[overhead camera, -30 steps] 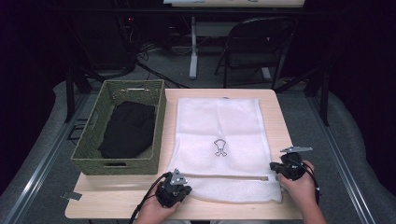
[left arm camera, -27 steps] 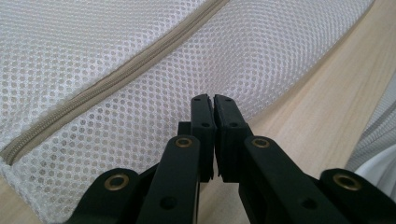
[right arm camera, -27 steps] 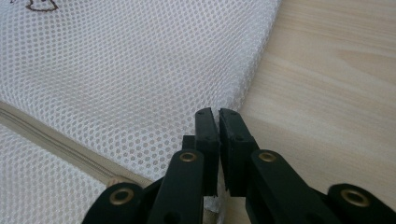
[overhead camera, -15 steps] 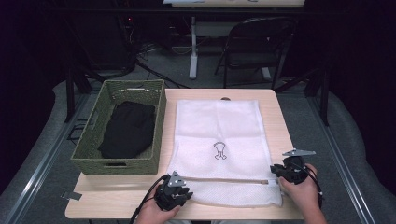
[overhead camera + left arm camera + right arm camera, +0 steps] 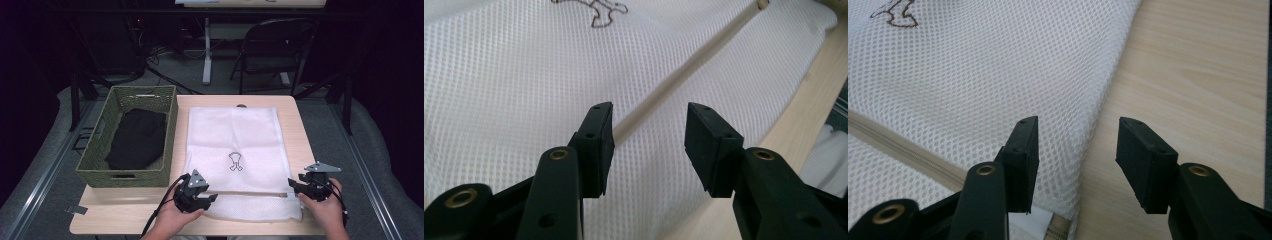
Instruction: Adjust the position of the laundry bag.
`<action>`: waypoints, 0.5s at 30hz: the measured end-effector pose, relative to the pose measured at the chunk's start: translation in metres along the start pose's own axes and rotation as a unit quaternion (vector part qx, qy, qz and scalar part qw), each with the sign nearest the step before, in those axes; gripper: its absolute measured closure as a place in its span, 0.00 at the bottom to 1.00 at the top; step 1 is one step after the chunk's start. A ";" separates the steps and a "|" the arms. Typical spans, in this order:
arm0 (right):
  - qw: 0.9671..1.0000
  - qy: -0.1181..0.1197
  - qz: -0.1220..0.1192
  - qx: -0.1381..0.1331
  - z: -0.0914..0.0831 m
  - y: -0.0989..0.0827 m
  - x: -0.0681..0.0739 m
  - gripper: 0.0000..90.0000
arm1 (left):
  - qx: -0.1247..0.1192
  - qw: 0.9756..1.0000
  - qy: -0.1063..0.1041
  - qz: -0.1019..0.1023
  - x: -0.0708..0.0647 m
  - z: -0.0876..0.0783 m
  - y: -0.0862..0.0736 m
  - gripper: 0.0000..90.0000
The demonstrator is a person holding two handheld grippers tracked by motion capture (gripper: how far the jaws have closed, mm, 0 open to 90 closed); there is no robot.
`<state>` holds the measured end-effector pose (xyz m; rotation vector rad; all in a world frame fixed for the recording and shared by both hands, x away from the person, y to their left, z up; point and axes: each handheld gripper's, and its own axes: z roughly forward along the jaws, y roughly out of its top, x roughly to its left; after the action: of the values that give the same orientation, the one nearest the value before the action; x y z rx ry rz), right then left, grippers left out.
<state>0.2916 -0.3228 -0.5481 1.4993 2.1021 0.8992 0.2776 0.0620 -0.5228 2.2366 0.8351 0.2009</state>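
Wicker basket [image 5: 129,137] with black cloth [image 5: 136,139] sits in the high view.

tools: black, brass rivets | left tool [image 5: 206,199] grey three-cornered plate, black cable | right tool [image 5: 291,184] same plate

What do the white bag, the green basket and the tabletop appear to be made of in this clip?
The white zippered mesh bag looks like matte synthetic netting: fine open holes show up close, and a beige zip crosses it. The olive-green rectangular basket looks woven, possibly seagrass or paper rope, judging by its ribbed walls. The pale table shows wood grain; it is likely laminate or sealed wood.
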 end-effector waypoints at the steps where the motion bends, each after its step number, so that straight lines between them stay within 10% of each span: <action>1: 1.000 0.003 -0.001 0.002 0.001 -0.001 0.000 0.57 | -0.002 1.000 -0.003 -0.002 0.000 0.003 0.005 0.62; 10: 0.999 0.010 0.043 0.008 -0.006 0.003 0.004 0.61 | -0.009 0.999 -0.030 -0.014 -0.005 0.023 0.038 0.63; 15: 0.998 0.005 0.062 0.006 -0.011 0.003 0.004 0.67 | -0.002 0.999 -0.047 0.011 -0.013 0.030 0.058 0.65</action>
<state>0.2846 -0.3213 -0.5381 1.6487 2.0432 0.9420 0.3079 0.0061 -0.5033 2.2345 0.7600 0.1053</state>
